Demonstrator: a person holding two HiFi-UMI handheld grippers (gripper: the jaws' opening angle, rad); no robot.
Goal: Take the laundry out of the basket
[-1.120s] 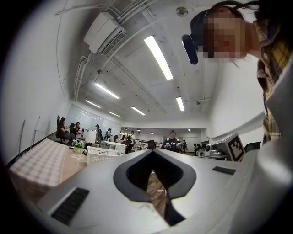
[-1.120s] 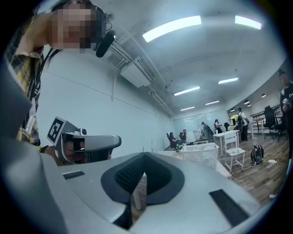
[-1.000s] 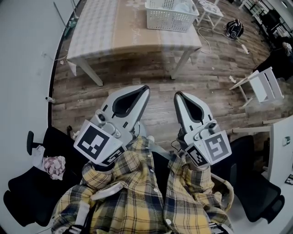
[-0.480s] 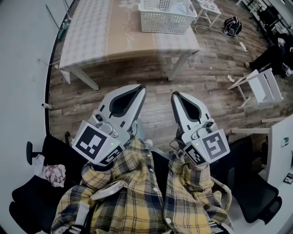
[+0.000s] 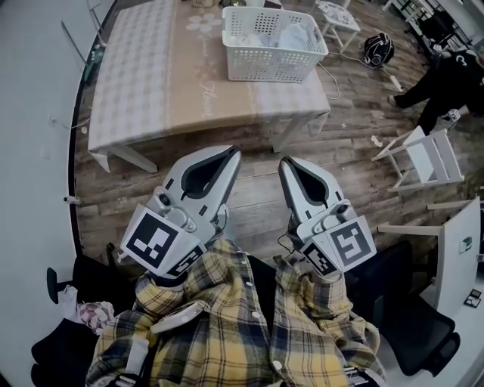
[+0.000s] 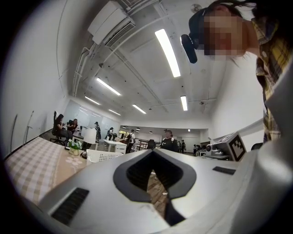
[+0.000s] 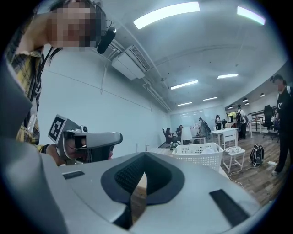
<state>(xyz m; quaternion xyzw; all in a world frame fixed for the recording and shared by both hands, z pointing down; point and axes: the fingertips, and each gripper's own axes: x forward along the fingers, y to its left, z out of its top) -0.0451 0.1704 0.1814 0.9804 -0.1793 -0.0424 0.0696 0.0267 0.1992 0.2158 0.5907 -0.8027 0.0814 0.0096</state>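
A pale checked-cloth-covered table (image 5: 144, 75) is set on a worn wooden plank floor (image 5: 348, 136) beside a plain white wall (image 5: 30, 113); long ceiling strip lights (image 6: 167, 52) are lit overhead.

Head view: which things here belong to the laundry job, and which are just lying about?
Belongs to the job:
white basket
laundry inside it
table under the basket
left claw and right claw, both shut and empty

Just lying about:
small white chair
dark bag on the floor
white stool
black office chair
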